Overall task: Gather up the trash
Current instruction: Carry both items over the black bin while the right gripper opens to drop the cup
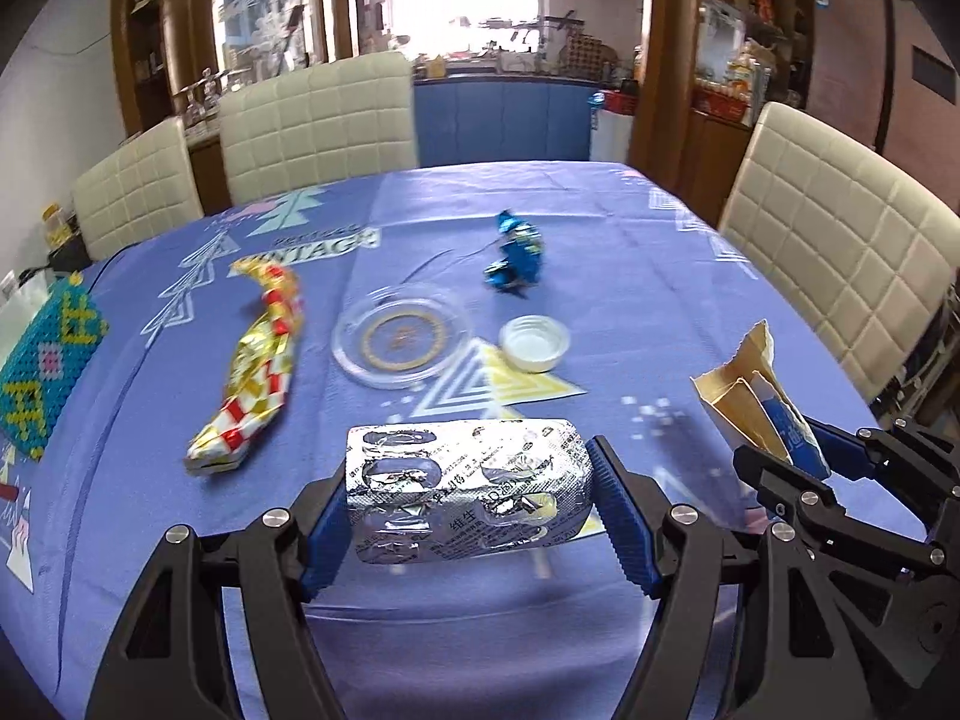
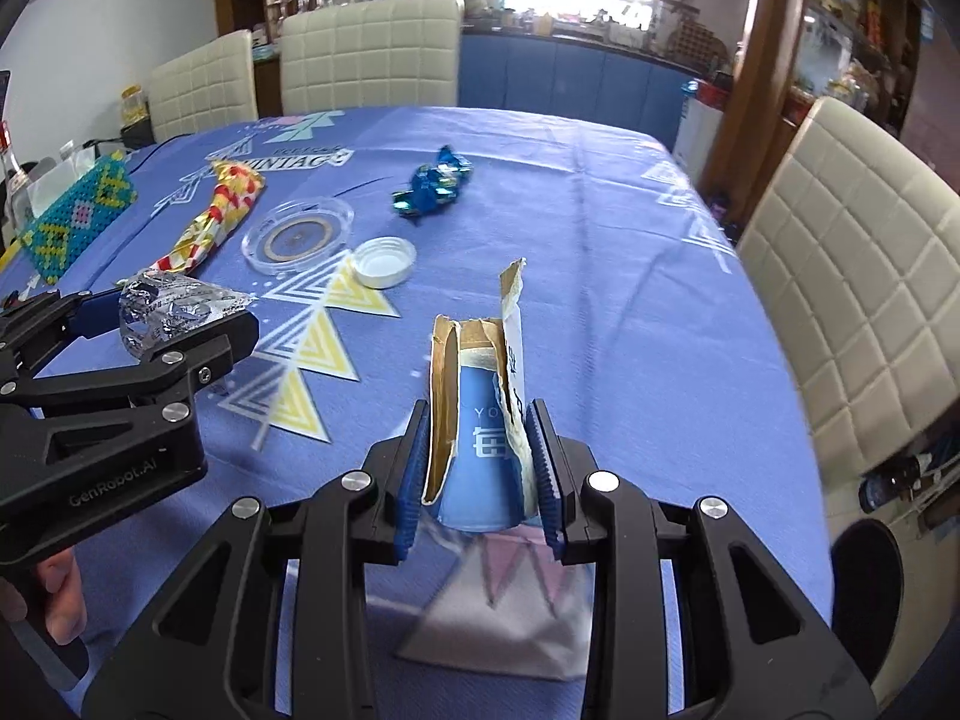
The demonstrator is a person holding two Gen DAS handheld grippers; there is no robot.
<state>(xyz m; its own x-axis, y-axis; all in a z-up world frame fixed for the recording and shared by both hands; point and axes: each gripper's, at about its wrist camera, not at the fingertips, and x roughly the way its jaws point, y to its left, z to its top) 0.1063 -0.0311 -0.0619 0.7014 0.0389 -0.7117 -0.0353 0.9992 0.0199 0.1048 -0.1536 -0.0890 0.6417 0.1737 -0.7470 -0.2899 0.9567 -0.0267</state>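
A crumpled foil blister pack (image 1: 468, 489) is clamped in the left claw (image 1: 468, 516) and a torn blue paper carton (image 2: 480, 420) is gripped by the right claw (image 2: 480, 480), both lifted clear of the desk (image 2: 600, 210) for disposal. Beyond, a white cap (image 1: 534, 342), a gold-red wrapper (image 1: 252, 372) and a blue wrapper (image 1: 516, 258) are left uncollected.

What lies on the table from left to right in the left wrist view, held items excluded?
Beaded pouch → gold and red checked wrapper → clear glass dish → white bottle cap. The blue foil wrapper sits farther back, overlapping the cap's position, so it is left out.
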